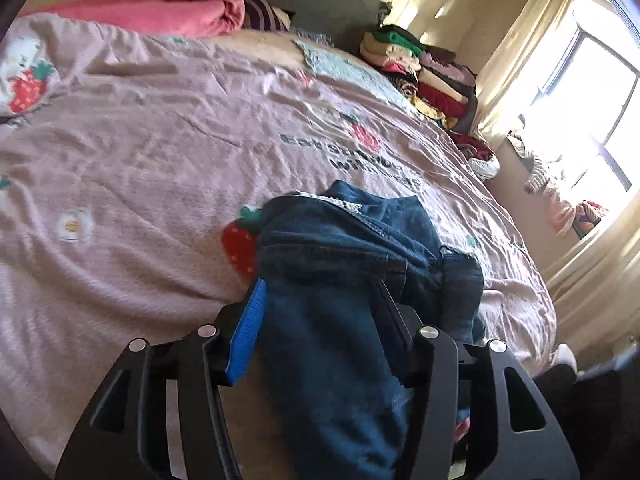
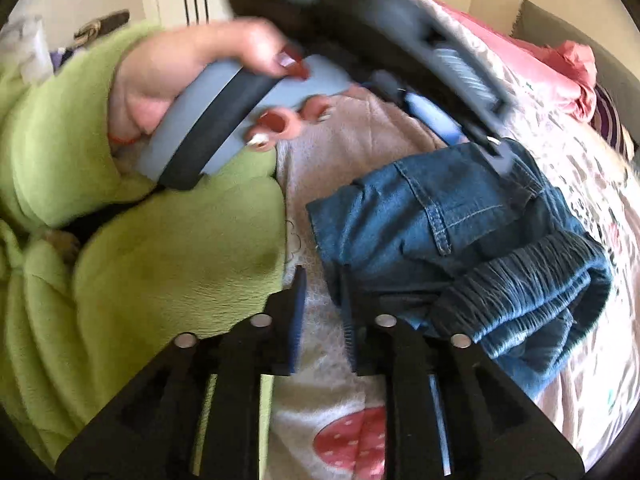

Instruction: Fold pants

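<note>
Blue denim pants (image 1: 352, 264) bunched in a loose heap on the bed, lying on the pink strawberry-print bedspread (image 1: 140, 132), near its front edge. Elastic waistband (image 2: 532, 280) faces the right wrist camera, pocket seam on top.

Left gripper (image 1: 320, 300): jaws parted, straddling one end of the heap; denim lies between them, blue pad (image 1: 250, 328) just beside the cloth, can't tell if it presses. Reads as released.

Right gripper (image 2: 322, 308): jaws narrow but apart, bare bedspread in the gap, right finger at the edge of the pants. Nothing grasped.

Right view also shows the person's left hand (image 2: 180, 76), green sleeve (image 2: 60, 120), wrapped round the left gripper's grey handle (image 2: 208, 136), its tip down on the denim.

Further out: pink blanket (image 1: 172, 8) at the head of the bed, stacked folded clothes (image 1: 420, 68) on the far side, bright window (image 1: 592, 100) with curtains.
</note>
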`<state>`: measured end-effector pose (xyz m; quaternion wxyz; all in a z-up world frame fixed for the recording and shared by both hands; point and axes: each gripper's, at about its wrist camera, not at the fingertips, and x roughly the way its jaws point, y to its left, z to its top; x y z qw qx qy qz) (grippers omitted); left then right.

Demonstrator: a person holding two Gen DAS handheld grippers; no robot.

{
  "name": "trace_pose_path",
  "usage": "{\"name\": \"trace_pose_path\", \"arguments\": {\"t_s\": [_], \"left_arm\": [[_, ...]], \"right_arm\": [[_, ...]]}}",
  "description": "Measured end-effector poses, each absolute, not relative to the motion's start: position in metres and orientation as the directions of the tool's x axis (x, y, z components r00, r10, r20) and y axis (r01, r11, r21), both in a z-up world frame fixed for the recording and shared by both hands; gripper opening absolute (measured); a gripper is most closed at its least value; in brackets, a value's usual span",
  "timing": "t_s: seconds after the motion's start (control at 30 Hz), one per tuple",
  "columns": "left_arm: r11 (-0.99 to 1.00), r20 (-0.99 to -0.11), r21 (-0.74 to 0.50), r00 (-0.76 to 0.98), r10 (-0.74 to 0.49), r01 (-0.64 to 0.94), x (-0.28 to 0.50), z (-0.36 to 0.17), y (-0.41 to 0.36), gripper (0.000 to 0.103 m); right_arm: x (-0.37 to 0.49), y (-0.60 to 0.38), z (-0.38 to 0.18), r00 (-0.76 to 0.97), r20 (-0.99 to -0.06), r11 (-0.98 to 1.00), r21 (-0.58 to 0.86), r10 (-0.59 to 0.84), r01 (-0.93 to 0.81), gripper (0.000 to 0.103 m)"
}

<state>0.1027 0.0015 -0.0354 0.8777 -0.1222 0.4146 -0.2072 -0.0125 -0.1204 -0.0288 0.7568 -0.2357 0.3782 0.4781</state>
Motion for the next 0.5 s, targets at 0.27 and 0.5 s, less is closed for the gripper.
{"name": "trace_pose_path", "arguments": {"t_s": [0.27, 0.5], "left_arm": [[0.891, -0.656, -0.357, 0.603, -0.454, 0.281, 0.07, -0.023, 0.017, 0.041], [0.865, -0.696, -0.344, 0.519, -0.496, 0.365, 0.048, -0.03, -0.007, 0.028]], "right_arm": [[0.01, -0.167, 0.035, 0.4, -0.689, 0.573, 0.026, 0.604, -0.819, 0.037], [0.104, -0.159, 0.039, 0.485, -0.736, 0.709, -0.009, 0.473, -0.705, 0.037]]}}
